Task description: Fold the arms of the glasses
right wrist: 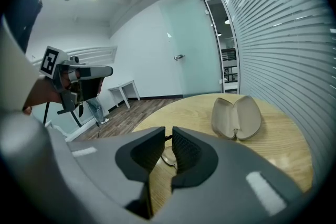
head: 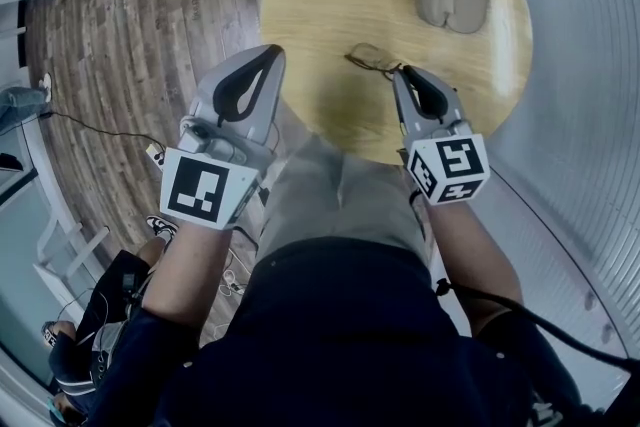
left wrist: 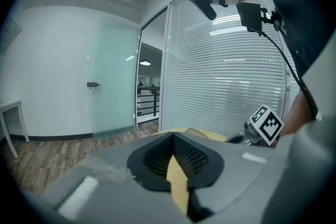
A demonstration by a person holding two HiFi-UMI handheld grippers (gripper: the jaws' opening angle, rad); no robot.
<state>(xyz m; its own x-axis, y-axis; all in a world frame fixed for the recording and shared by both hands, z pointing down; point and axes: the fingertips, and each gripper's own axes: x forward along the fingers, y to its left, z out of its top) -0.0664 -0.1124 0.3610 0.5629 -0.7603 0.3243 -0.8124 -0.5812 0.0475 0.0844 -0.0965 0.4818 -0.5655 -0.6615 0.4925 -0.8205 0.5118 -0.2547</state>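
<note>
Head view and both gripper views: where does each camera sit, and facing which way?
Head view: on the person's head, looking steeply down at the round table; shows forearms, torso, left gripper and right gripper.
Left gripper view: on the left gripper, looking along its shut jaws toward a glass door and blinds; right gripper at right.
Right gripper view: on the right gripper, looking across the table at the open case, glasses between its jaws.
Shared: head and right gripper views both show glasses and case.
</note>
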